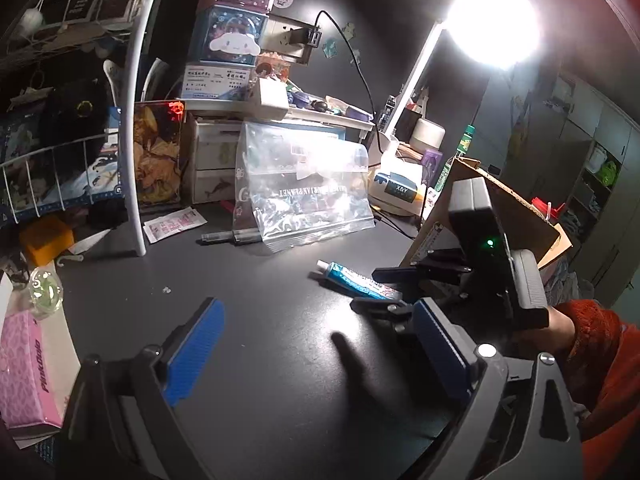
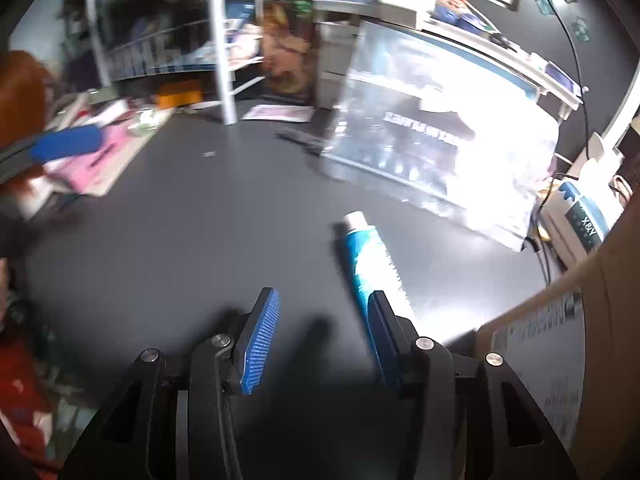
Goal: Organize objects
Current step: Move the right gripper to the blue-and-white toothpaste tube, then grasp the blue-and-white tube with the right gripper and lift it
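Two grippers are over the dark desk (image 1: 248,280) as I watch from my end. My left gripper (image 1: 316,344) has its blue pads spread wide with nothing between them, hanging above a bare patch of the desktop. My right gripper (image 2: 324,316) is also spread apart and empty; in the left wrist view I see it (image 1: 376,288) low over the desk at the right, held by a hand (image 1: 556,324) in an orange sleeve.

Lying flat on the desk is the blue and white tube (image 2: 372,264), white cap pointing away from me. Its crimped end sits right at the tip of the right gripper's right-hand finger, though the right wrist view is blurred and I can't tell whether they touch. From the left side, the tube (image 1: 356,280) runs toward the right gripper's fingertips.

Behind the tube, a clear plastic zip bag (image 1: 304,192) stands propped against the drawers. A brown cardboard box (image 2: 592,312) stands just right of the tube. A pink tissue pack (image 1: 24,368) lies at the desk's left edge, well apart from everything else.
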Demonstrator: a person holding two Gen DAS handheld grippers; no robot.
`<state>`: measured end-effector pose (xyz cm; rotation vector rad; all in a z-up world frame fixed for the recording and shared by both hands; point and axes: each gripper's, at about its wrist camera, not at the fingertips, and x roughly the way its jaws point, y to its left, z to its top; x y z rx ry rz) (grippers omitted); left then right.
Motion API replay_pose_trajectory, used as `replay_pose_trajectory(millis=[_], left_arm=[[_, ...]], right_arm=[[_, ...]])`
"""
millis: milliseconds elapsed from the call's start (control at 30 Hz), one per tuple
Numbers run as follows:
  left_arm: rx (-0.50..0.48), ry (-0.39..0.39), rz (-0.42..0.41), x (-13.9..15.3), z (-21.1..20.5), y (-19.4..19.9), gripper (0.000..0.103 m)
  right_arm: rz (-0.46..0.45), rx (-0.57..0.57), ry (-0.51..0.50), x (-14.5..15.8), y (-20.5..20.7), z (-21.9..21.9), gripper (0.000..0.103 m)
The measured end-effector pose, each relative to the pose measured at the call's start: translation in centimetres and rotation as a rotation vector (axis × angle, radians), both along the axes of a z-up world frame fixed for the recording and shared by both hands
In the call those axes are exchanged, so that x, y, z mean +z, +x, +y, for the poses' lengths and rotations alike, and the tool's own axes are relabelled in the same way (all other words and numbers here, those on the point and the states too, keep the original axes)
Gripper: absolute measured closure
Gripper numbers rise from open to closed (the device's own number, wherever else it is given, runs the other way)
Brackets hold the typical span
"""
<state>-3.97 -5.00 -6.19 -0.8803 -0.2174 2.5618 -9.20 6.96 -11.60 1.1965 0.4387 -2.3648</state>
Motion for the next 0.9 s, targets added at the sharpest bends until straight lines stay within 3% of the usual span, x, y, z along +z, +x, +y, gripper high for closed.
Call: replay_pose_trajectory(millis=[167,333,400,433,467,667,900], left_arm=[[-0.013,0.007,-0.009,-0.6,-0.3,-0.5,0.009],[-0.017,0.020,-0.023,-1.1,-0.5,-1.2,0.009],[-0.022,0.029,-0.030,-1.2,-0.5,-1.4,0.009],[-0.023,0.031,-0.032,-1.2,-0.4,-1.5,0.009],[-0.024,0.030,-0.034,-1.2,-0.4,-1.5,0.009],[-0.018,0.035,-0.055,-1.3,-0.1,-1.9,0.009],[-0.008,0.055,-0.079,-1.2,-0.2,-2.2,0.009]], right_arm=[[0.022,-0.053,0.042,-0.8,-2.1,0.3,0.060],[-0.040,-0.073,0.018,-1.8,-2.9,1.3,0.061],[-0.056,-0.071,-0.004,-1.7,-2.8,1.5,0.067],[-0.060,-0.067,-0.013,-1.7,-2.8,1.6,0.077],[-0.064,-0.060,-0.019,-1.7,-2.7,1.6,0.079],[-0.073,-0.020,-0.054,-1.6,-1.9,0.9,0.079],[-0.060,0.078,-0.099,0.6,0.6,-0.5,0.079]])
